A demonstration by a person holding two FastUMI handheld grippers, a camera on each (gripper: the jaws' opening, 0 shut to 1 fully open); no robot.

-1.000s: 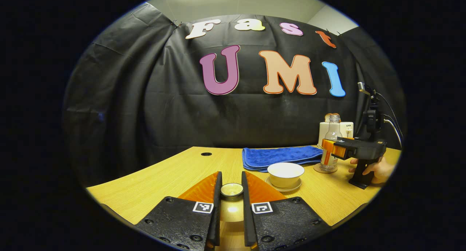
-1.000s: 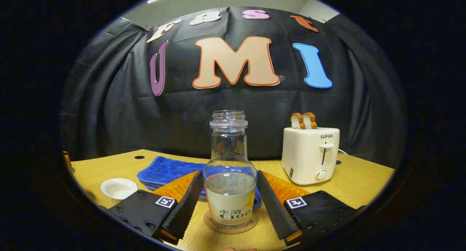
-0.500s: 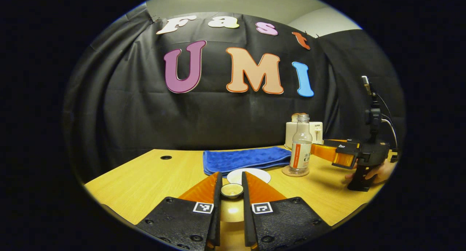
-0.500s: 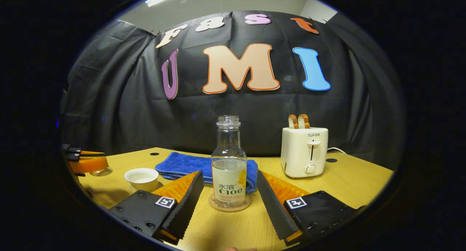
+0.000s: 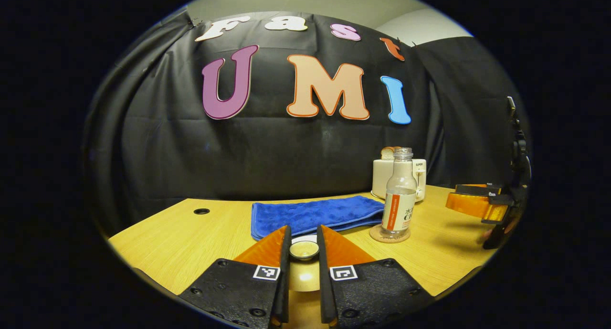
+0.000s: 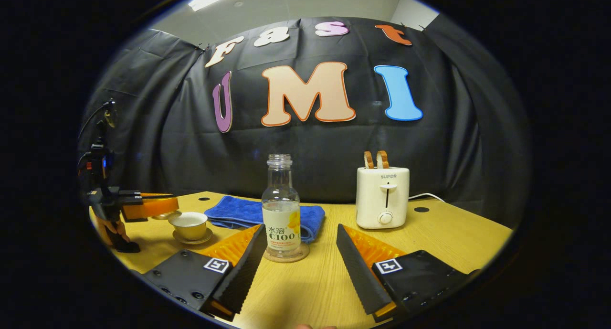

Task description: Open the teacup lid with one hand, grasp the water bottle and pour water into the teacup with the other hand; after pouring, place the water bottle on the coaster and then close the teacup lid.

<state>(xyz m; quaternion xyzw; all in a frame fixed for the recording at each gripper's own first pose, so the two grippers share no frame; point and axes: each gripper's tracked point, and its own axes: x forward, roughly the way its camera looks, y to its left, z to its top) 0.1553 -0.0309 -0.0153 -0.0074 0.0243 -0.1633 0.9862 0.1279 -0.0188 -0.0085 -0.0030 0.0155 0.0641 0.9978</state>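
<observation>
My left gripper (image 5: 303, 231) is shut on the teacup lid (image 5: 304, 249), a pale disc with a round knob. Just past the lid shows the white rim of the teacup (image 5: 310, 237). In the right gripper view the left gripper (image 6: 167, 206) holds the lid close by the left of the teacup (image 6: 190, 223), which stands uncovered on its saucer. The clear water bottle (image 6: 280, 209), uncapped and partly full, stands upright on the round coaster (image 6: 286, 255). My right gripper (image 6: 300, 229) is open, a short way back from the bottle. It also appears at the far right, the right gripper (image 5: 460, 202).
A folded blue towel (image 6: 238, 212) lies behind the teacup and bottle. A white toaster (image 6: 382, 197) with two bread slices stands at the back right, its cord trailing right. The wooden table (image 5: 191, 238) has cable holes near the cloth wall.
My right gripper has drawn back from the bottle, leaving it on the coaster. My left gripper has carried the lid over toward the teacup.
</observation>
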